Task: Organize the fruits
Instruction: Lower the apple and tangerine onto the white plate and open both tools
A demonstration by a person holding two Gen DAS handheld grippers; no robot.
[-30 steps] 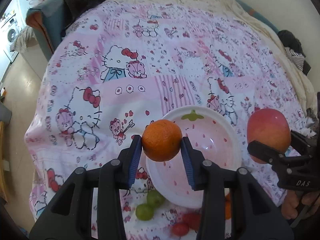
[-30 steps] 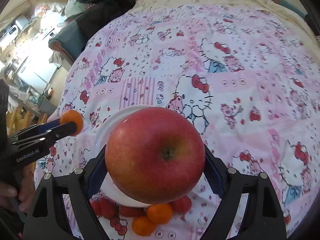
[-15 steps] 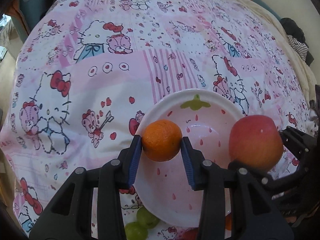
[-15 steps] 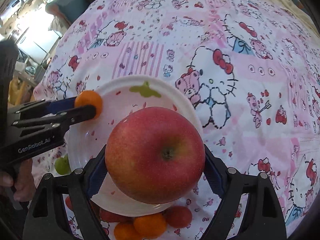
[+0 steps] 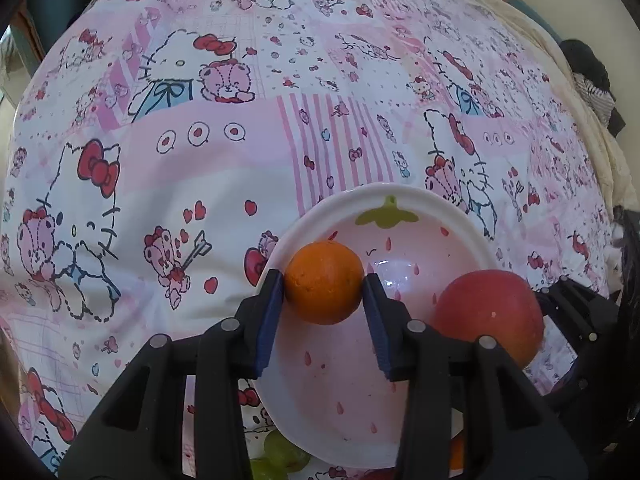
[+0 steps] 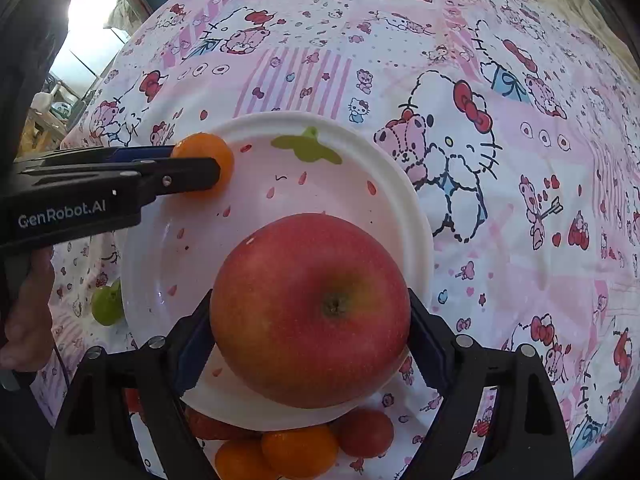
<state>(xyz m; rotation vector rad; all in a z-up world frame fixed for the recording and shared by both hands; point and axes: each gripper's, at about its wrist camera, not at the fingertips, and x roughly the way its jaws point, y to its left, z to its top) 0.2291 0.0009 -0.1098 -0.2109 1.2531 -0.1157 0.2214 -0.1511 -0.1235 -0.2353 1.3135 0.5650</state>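
The left gripper (image 5: 324, 294) is clamped on a small orange (image 5: 325, 282) above the left rim of the strawberry-patterned plate (image 6: 404, 184). The right gripper (image 6: 310, 330) is clamped on a red apple (image 6: 310, 310) over the plate's near right part. The plate lies on a pink cartoon-print bed cover (image 5: 200, 184). Green fruits (image 6: 107, 303), more oranges (image 6: 298, 454) and red fruits (image 6: 366, 432) lie on the cover by the plate's near edge.
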